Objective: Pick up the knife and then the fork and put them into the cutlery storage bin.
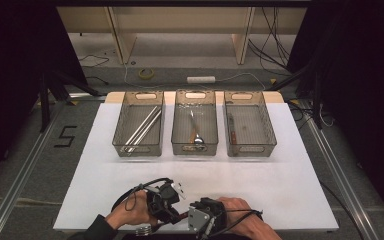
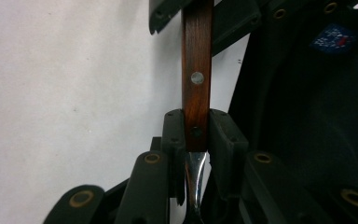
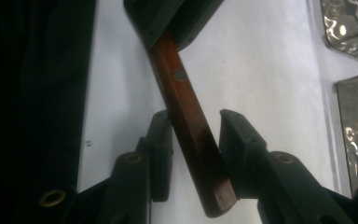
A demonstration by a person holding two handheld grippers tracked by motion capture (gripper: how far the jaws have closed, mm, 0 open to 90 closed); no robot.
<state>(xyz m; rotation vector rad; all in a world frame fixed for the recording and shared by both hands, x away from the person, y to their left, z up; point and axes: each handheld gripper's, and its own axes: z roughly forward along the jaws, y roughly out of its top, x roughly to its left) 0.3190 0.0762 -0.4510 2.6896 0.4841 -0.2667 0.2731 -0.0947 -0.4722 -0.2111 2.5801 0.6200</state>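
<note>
My left gripper [image 2: 196, 135] clamps the wooden-handled utensil [image 2: 196, 70] near its metal neck; the handle's long axis runs straight ahead into my right gripper [image 3: 196, 140], whose jaws stand apart around its free end, not yet pinching.

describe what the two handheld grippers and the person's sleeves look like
Both grippers, left gripper and right gripper, are black, with blocky paired jaws carrying brass-coloured rivets. The right has a grey three-cornered plate on top. Black cables loop from them. The left sleeve is dark.
</note>
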